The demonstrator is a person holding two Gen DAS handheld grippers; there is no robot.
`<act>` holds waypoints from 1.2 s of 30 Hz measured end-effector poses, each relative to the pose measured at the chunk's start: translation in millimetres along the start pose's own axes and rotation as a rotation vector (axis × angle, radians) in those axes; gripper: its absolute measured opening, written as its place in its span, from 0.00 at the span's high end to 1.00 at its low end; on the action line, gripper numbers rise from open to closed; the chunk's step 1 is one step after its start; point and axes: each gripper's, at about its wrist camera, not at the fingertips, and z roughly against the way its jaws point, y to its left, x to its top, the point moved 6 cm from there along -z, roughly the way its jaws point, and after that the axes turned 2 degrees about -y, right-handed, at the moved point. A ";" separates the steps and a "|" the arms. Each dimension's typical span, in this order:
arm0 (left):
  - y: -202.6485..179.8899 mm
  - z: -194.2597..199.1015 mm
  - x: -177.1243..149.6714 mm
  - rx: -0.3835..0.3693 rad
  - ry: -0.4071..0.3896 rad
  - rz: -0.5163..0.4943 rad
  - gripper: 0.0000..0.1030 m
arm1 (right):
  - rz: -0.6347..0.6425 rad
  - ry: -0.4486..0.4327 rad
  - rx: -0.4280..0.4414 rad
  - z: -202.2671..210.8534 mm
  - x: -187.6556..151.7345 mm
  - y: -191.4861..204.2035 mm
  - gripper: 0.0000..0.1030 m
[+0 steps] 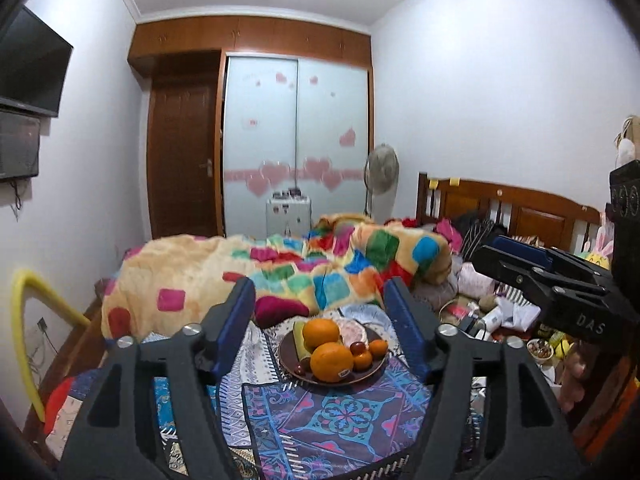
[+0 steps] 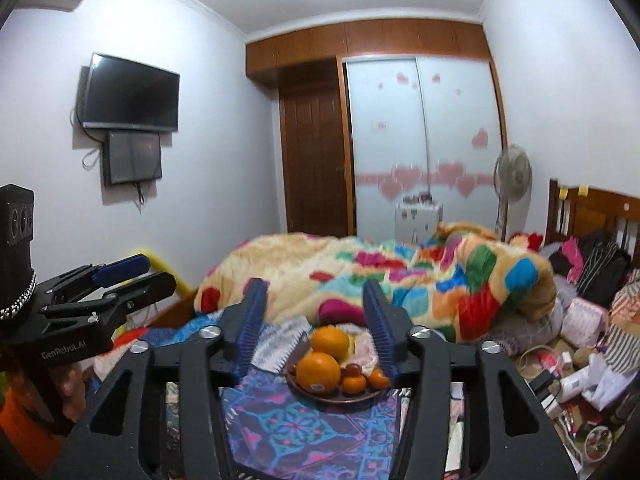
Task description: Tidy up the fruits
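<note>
A dark round plate (image 1: 288, 364) sits on a patterned blue and purple cloth (image 1: 328, 416) on the bed. It holds two large oranges (image 1: 331, 361), small tangerines (image 1: 378, 347), a red grape (image 1: 358, 347), a green-yellow fruit (image 1: 299, 336) and a pale cut fruit (image 1: 352, 330). My left gripper (image 1: 320, 288) is open and empty, above and short of the plate. My right gripper (image 2: 316, 286) is open and empty, also short of the plate (image 2: 340, 398); the oranges (image 2: 319, 368) show between its fingers. Each gripper appears at the edge of the other view.
A crumpled multicoloured blanket (image 1: 280, 268) lies behind the plate. Clutter of bags, bottles and clothes (image 1: 492, 312) lies at the right by the wooden headboard (image 1: 520, 208). A yellow curved bar (image 1: 24, 320) stands at the left. A fan (image 1: 380, 172), wardrobe and wall TV are farther back.
</note>
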 end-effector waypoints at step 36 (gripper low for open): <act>-4.4 55.3 -8.9 0.062 -0.075 0.006 0.00 | 0.024 -0.093 -0.109 44.2 -9.6 19.5 0.00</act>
